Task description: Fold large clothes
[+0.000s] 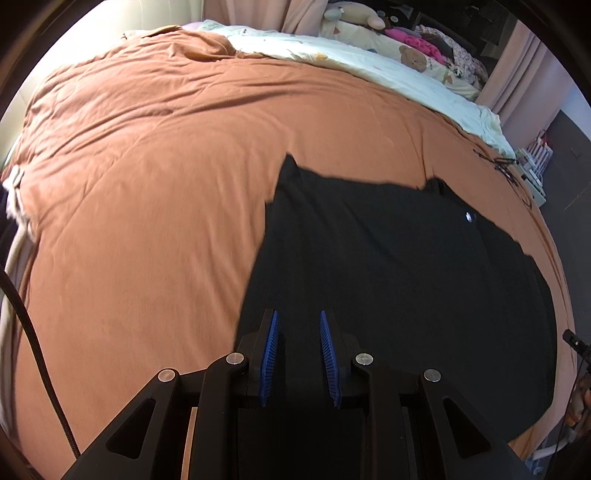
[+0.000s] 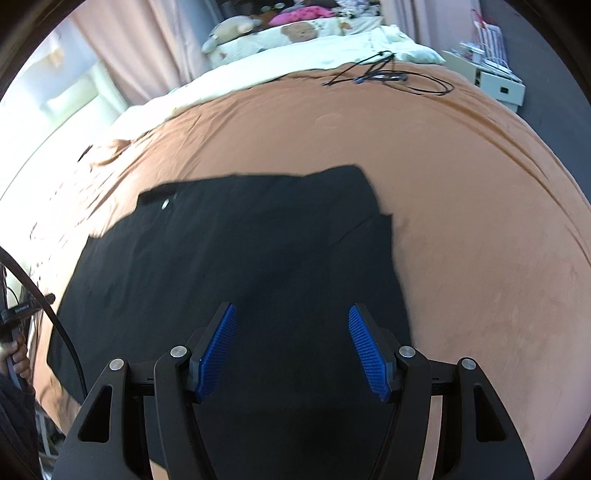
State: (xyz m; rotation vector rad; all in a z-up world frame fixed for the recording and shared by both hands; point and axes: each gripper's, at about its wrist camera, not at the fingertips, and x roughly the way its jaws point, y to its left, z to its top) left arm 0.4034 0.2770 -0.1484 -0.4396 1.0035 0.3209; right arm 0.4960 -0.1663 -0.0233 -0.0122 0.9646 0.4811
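Over the black garment point(image 1: 388, 258) on the bed point(image 1: 147, 184), we hold both tongs point(image 1: 298, 321) point(image 2: 291, 314) apart, likely about to grip its near edge.

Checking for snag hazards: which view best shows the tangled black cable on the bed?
The right wrist view: the thin black cable lies looped on the orange-brown bedspread. The left wrist view shows only a small bit at the edge.

The near hem of the black garment point(image 1: 388, 258) is hidden behind the left claw point(image 1: 298, 358) and, in the right wrist view, behind the right claw point(image 2: 292, 352); its small pale mark point(image 1: 469, 217) is too small to read, and the far clutter point(image 2: 303, 14) blurs
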